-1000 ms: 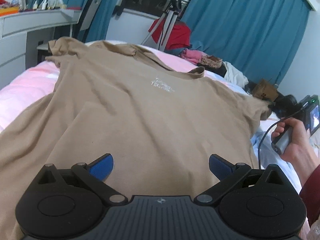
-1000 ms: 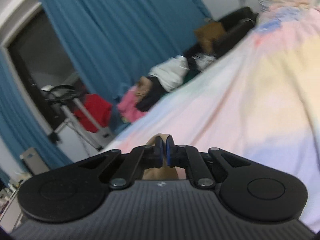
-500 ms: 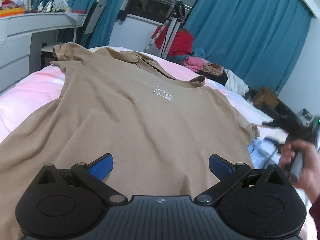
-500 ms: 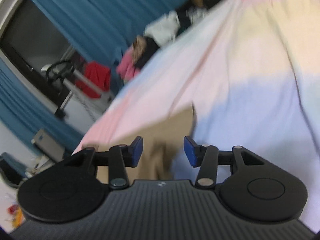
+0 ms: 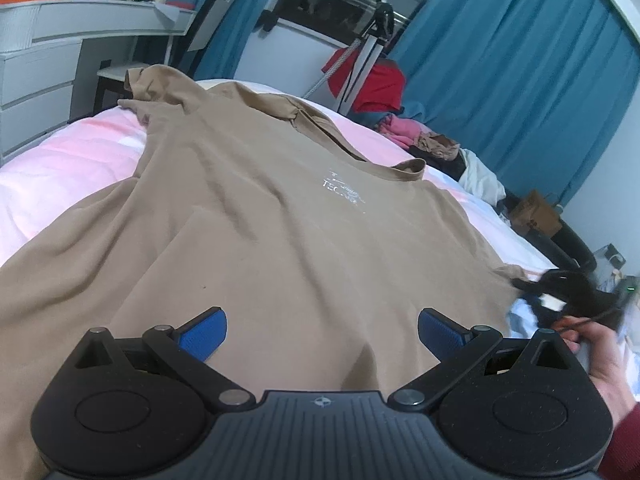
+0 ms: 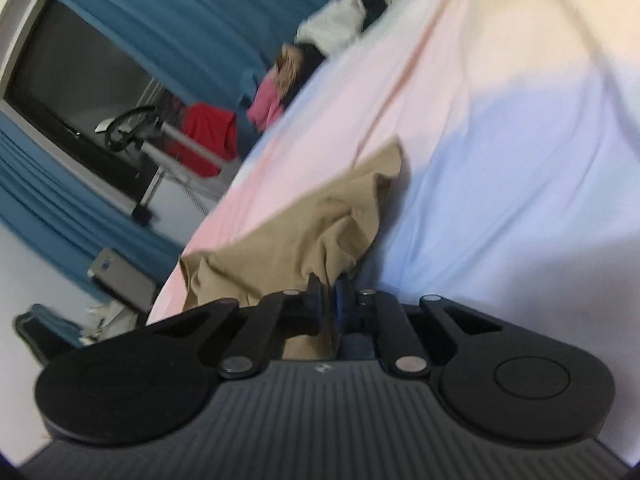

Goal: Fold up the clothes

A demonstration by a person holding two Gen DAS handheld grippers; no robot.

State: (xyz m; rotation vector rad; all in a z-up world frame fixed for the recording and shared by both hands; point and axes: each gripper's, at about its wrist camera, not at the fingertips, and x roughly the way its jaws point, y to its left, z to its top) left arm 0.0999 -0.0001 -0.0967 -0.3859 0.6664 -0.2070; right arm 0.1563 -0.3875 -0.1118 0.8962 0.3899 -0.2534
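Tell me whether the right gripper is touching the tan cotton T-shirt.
Touching: the right wrist view shows the right gripper closed on a bunched sleeve of the tan cotton T-shirt.

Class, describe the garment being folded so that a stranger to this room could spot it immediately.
Find the bed with the pink and pale blue sheet. Spread across it lies a tan T-shirt with small white chest lettering. Unlike the crumpled clothes pile beyond, it lies flat, one sleeve pinched by the right tongs.

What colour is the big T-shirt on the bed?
The T-shirt is tan, a light brown, with small white lettering on the chest. The left wrist view shows it best.
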